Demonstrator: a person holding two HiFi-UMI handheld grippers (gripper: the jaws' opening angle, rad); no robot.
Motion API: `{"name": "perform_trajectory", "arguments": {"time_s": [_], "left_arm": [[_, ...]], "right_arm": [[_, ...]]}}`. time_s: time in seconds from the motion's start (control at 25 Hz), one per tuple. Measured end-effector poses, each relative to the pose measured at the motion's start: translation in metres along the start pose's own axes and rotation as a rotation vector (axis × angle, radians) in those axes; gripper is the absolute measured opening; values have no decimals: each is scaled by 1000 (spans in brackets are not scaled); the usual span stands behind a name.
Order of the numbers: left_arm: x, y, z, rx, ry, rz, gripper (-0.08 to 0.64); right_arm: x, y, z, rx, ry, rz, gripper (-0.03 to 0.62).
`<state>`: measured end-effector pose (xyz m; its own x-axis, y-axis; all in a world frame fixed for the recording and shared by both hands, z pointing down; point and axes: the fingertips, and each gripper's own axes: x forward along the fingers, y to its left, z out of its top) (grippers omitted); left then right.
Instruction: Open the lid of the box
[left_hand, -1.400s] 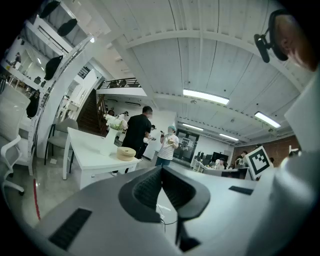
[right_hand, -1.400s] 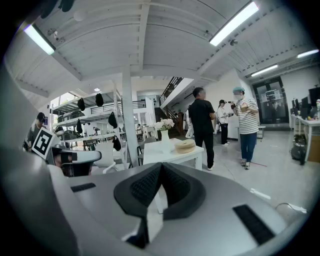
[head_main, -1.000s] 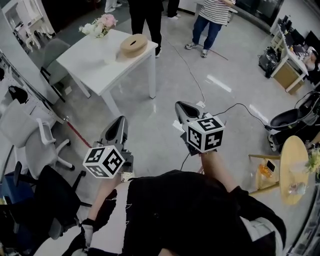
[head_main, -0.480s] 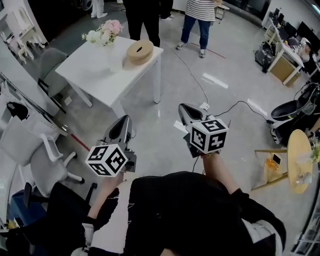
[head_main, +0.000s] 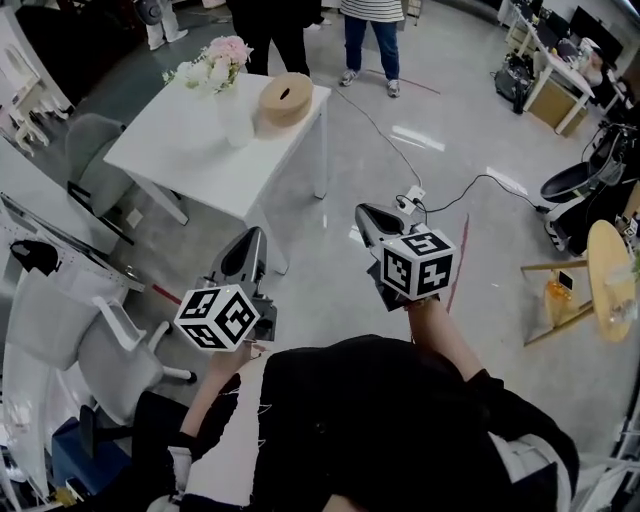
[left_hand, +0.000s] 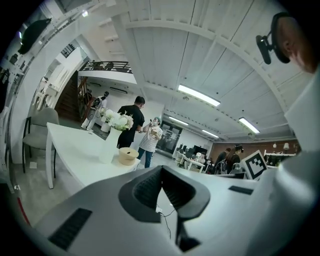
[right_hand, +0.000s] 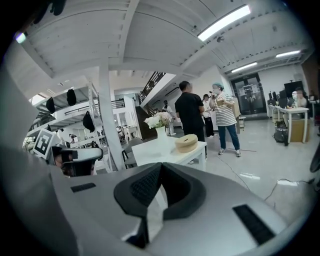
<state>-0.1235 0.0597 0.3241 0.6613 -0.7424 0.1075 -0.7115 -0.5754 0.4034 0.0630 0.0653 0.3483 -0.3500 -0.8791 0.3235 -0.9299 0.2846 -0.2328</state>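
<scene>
The box (head_main: 286, 98) is round, tan and wooden, with a slot in its lid. It stands on the far corner of a white table (head_main: 170, 150), beside a white vase of flowers (head_main: 225, 80). My left gripper (head_main: 250, 238) and right gripper (head_main: 367, 214) are held over the floor, well short of the table, both shut and holding nothing. In the left gripper view the box (left_hand: 128, 155) shows small above the shut gripper (left_hand: 161, 170). In the right gripper view the box (right_hand: 186, 142) sits beyond the shut gripper (right_hand: 161, 166).
Two people (head_main: 365, 25) stand behind the table. A grey chair (head_main: 95, 140) is at its left side and a white office chair (head_main: 60, 330) is nearer me. A cable (head_main: 400, 150) runs across the floor. A round wooden side table (head_main: 610, 280) stands at the right.
The table and box have come closer and slid down and rightward in the head view. Both grippers have travelled forward with me and stay shut.
</scene>
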Motion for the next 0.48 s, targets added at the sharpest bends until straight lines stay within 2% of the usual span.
{"name": "perform_trajectory", "arguments": {"time_s": [0.28, 0.48], "left_arm": [[-16, 30, -21, -51, 35, -19, 11], [-17, 38, -33, -76, 59, -18, 11]], "right_arm": [[18, 27, -36, 16, 79, -8, 5], [30, 32, -47, 34, 117, 3, 5]]}}
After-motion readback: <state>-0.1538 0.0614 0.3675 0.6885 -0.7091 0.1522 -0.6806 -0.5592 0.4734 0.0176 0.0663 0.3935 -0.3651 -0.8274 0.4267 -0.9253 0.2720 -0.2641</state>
